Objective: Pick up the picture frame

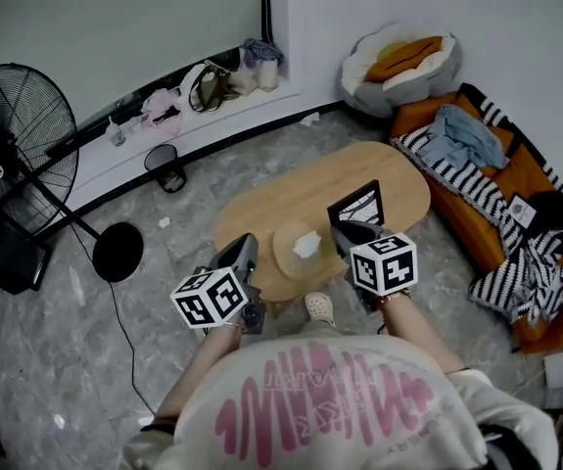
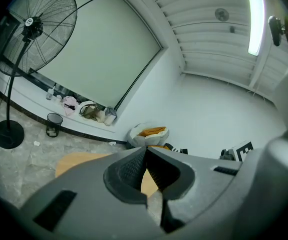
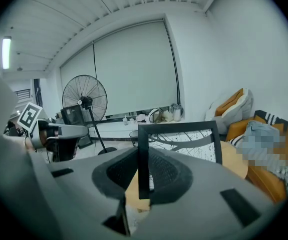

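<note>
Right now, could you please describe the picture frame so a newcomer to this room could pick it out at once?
Find the oval wooden table beside the orange sofa. At its sofa end is the picture frame, one edge clamped in the right gripper. Unlike the flat tan disc beside it, it is upright, rectangular and black-rimmed.

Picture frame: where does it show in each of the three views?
Head view: picture frame just right of centre, over the table.
Left gripper view: not in it.
Right gripper view: picture frame in the centre, its left edge between the jaws.
Shared landmark: the standing fan.
</note>
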